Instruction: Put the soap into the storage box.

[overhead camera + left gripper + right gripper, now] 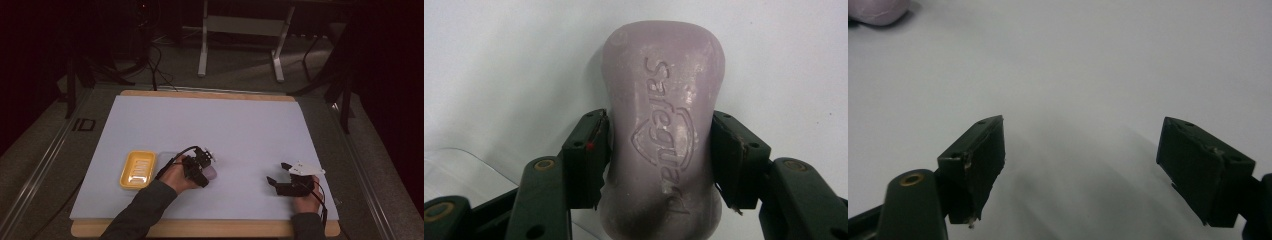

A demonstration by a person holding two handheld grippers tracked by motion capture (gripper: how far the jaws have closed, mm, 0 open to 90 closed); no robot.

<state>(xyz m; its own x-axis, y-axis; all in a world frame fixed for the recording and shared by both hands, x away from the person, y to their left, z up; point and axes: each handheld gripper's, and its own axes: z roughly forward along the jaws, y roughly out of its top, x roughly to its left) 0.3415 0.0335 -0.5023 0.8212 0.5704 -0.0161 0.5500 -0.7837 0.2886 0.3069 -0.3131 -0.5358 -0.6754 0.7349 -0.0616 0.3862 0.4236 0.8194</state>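
Tray (137, 169) left on sheet (210, 130); soap bar (663, 130) just right of tray; right gripper (278, 175) well apart, far right

Overhead table (250, 130) view; two close claw-cams

A white sheet (210, 130) covers a wooden table (200, 94). Beyond it the grey floor (240, 70) is dimly lit, with black cables (155, 60) trailing across it and the white legs of a stand (202, 50). The room's edges fall into darkness.

Yellow tray (137, 170) blocks the left; white mat (240, 125) beyond lies open.
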